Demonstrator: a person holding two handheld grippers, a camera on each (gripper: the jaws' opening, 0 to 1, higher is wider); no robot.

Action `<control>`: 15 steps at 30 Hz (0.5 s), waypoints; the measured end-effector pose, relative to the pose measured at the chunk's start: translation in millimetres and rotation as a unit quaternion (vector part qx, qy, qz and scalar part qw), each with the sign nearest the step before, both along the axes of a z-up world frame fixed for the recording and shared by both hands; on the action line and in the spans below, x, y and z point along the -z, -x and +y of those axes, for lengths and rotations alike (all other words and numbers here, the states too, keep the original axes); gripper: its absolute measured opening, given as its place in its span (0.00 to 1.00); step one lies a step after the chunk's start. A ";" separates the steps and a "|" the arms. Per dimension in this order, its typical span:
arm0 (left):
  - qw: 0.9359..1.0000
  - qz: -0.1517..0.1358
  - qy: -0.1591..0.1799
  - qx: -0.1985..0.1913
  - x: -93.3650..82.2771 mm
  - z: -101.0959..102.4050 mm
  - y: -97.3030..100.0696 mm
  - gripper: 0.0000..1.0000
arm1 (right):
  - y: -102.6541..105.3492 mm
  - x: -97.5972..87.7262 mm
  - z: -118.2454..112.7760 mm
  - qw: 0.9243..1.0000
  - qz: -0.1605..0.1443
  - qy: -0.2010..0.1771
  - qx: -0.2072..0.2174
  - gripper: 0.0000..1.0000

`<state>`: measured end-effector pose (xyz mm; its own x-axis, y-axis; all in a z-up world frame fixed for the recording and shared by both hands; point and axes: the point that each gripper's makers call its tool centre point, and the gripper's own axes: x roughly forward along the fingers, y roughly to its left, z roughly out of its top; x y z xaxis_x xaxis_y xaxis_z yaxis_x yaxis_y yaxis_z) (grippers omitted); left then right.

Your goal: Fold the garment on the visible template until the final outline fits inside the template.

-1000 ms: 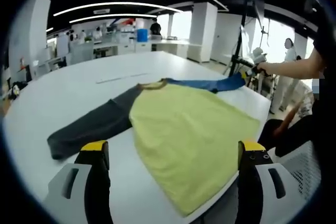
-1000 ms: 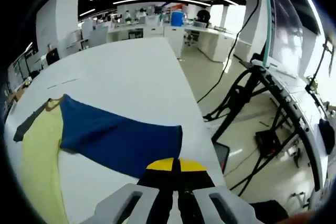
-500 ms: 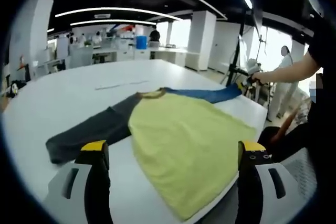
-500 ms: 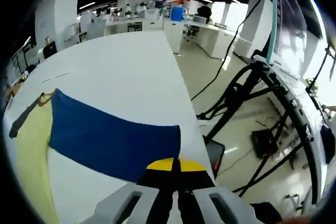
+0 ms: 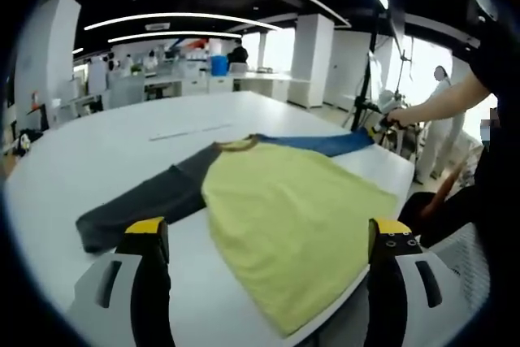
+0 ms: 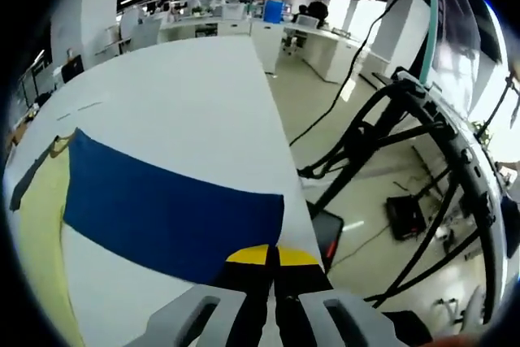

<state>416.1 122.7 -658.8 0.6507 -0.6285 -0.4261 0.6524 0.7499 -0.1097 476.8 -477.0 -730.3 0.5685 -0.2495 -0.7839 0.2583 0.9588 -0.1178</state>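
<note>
Yellow garment [image 5: 292, 225] flat, grey sleeve [image 5: 142, 205], blue sleeve [image 6: 171, 213] outstretched.

A large white table [image 5: 106, 140] fills the middle of the left gripper view and the left half of the right gripper view. A garment [image 5: 292, 217] lies flat on it: a yellow-green body at centre, a dark grey sleeve [image 5: 142, 205] stretching to the lower left, a blue sleeve [image 6: 166, 213] reaching the table's edge. A thin strip of tape [image 5: 191, 130] sits on the bare surface above the garment's collar.
</note>
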 end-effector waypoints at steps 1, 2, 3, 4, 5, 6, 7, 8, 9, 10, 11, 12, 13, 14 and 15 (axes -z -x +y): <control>1.000 0.001 -0.005 -0.001 1.6 1.0 -0.2 0.99 | 1.0 0.1 0.9 1.000 -0.001 -0.001 0.001 0.00; 1.000 0.003 -0.009 -0.002 3.2 1.7 -0.3 0.99 | 1.8 0.1 1.8 1.000 -0.001 -0.001 0.002 0.00; 1.000 0.005 -0.013 -0.002 4.6 2.4 -0.5 0.99 | 2.3 -0.1 2.6 1.000 -0.001 -0.002 0.002 0.00; 1.000 0.004 -0.016 -0.002 5.2 2.9 -0.7 0.99 | 2.6 -0.6 4.3 1.000 0.000 0.000 -0.002 0.00; 1.000 0.003 -0.017 -0.002 5.4 2.8 -0.5 0.99 | 2.7 -1.1 5.1 1.000 0.001 0.001 -0.005 0.00; 1.000 0.004 -0.018 0.000 5.7 2.6 -0.3 0.99 | 2.8 -1.8 6.1 1.000 0.000 0.001 -0.006 0.00; 1.000 0.004 -0.019 0.001 6.1 2.4 -0.1 0.99 | 2.7 -2.9 7.9 1.000 -0.001 0.000 -0.007 0.00; 1.000 0.006 -0.023 0.002 7.5 2.6 0.2 0.99 | 2.1 -4.6 9.9 1.000 -0.005 -0.003 -0.009 0.00; 1.000 0.007 -0.026 0.002 8.3 2.9 0.2 0.99 | 1.8 -5.6 11.4 1.000 -0.006 -0.004 -0.008 0.00; 1.000 0.005 -0.030 0.002 8.7 3.3 0.2 0.99 | 1.0 -7.0 13.9 1.000 -0.009 -0.007 -0.009 0.00; 0.999 0.004 -0.032 0.000 8.5 3.6 -0.2 0.99 | 0.5 -7.8 15.6 1.000 -0.011 -0.009 -0.010 0.00; 0.999 0.002 -0.033 -0.001 7.9 3.7 -0.7 0.99 | -0.8 -7.9 17.1 1.000 -0.014 -0.011 -0.012 0.00; 0.999 0.001 -0.033 -0.001 7.8 3.7 -0.8 0.99 | -1.2 -7.8 18.3 1.000 -0.014 -0.011 -0.012 0.00; 0.999 0.002 -0.033 -0.001 8.0 3.5 -0.8 0.99 | -1.6 -6.6 19.3 1.000 -0.011 -0.010 -0.014 0.00; 0.999 0.002 -0.034 -0.001 8.3 3.5 -0.6 0.99 | -1.8 -6.3 20.0 1.000 -0.010 -0.010 -0.014 0.00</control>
<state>416.7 126.3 -667.1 0.6494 -0.5976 -0.4703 0.6510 0.7565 -0.0624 478.6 -457.0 -724.0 0.5914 -0.2178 -0.7764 0.2328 0.9679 -0.0942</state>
